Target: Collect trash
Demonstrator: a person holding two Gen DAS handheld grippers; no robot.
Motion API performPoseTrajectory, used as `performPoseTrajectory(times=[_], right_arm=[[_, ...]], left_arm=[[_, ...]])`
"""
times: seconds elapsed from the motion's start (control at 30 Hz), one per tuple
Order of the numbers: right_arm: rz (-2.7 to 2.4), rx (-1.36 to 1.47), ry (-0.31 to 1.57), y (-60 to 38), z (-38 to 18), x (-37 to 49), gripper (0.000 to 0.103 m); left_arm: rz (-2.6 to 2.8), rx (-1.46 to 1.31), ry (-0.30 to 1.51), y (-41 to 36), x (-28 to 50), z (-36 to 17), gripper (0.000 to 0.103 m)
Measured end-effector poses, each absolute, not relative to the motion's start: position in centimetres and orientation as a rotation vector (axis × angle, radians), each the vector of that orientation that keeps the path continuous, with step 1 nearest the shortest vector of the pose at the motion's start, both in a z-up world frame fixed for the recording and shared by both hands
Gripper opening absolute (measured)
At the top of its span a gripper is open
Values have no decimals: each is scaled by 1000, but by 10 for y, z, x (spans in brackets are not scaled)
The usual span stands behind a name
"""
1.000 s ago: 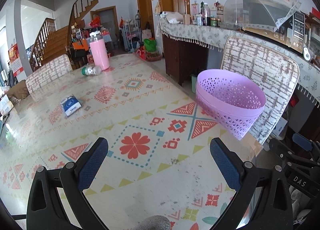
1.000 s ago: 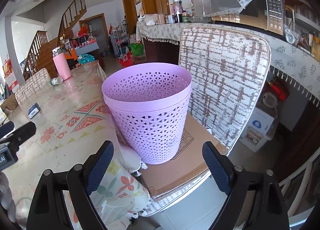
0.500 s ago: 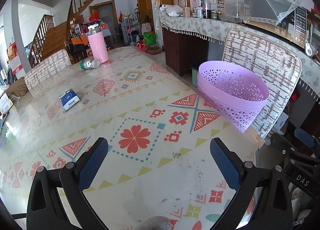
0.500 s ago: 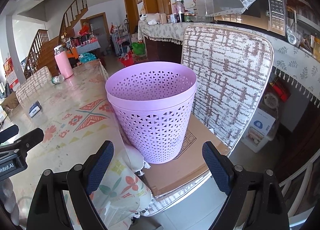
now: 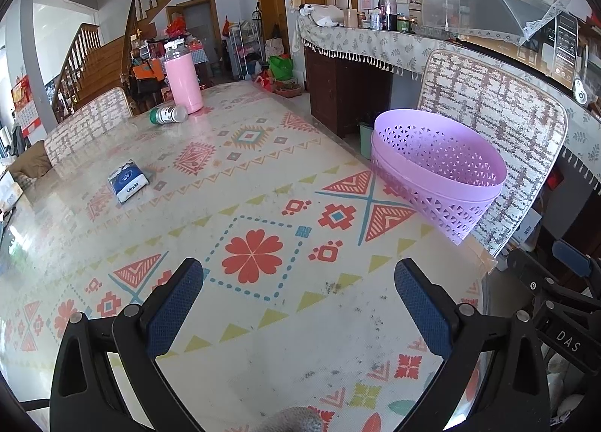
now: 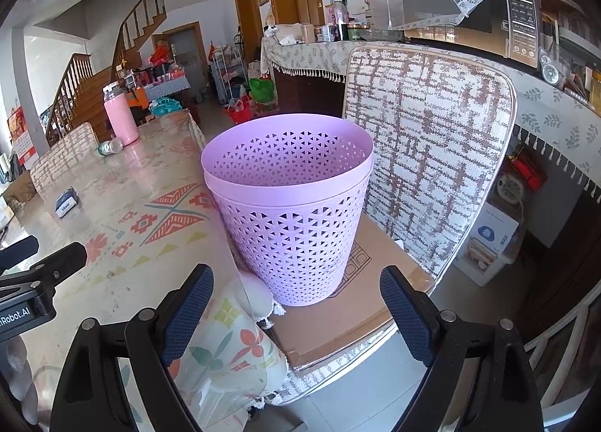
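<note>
- Basket (image 6: pixel 289 206), purple with little holes, stands on a brown cardboard sheet (image 6: pixel 357 304) on a chair (image 6: pixel 432 139), right beside the edge of the surface (image 5: pixel 263 169).
- Nothing can be seen inside the basket.
- The right tool (image 6: pixel 296 296) is spread wide with nothing in it. It points at the basket from a bit lower down.
- The basket looks a little nearer and a little more to the right in the right view than it did a second ago.
- The left tool (image 5: pixel 298 293) is spread wide too and holds nothing. It hangs over the flowery cloth on the surface.
- In the left view, more of the far end of the surface shows now than a second ago, and the red flower pattern sits higher up.
- A blue and white tissue pack (image 5: pixel 128 179) lies flat on the surface, well apart from the basket.
- A small bottle with a green cap (image 5: pixel 168 114) lies on its side at the far end, just beside a tall pink flask (image 5: pixel 183 77) that stands upright.
- The pack, the bottle and the flask lie in the same spots on the surface as before.
- The other tool shows at the side of each view.
</note>
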State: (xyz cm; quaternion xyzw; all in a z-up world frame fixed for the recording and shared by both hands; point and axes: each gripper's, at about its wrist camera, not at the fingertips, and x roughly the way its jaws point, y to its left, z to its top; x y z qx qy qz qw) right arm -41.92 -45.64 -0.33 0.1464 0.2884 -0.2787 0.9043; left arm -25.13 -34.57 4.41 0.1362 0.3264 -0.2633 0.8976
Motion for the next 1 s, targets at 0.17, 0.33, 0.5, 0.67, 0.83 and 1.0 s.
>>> performPoseTrajectory(times=[0.17,0.33,0.5,0.67,0.83,1.0], right_arm=[[-576,303,596,-456,-3,-419,93],[-575,302,595,-456,-3,-419,93],[-575,305,596,-456,-3,-419,93],[-570,307,598,-453,-5,-416,93],[-568,309,597,-453,-6,-416,93],[-567,312,598,-455,-6,-417,93]], left_arm=[[-546,281,683,-345,-251,42,101],[-548,275,692,-344,-250,40,101],[-549,276,695,-343,-250,40,101],[-548,276,696,-343,-249,40,101],[-550,276,700,-343,-250,39,101],[-551,276,704,-343,-249,38,101]])
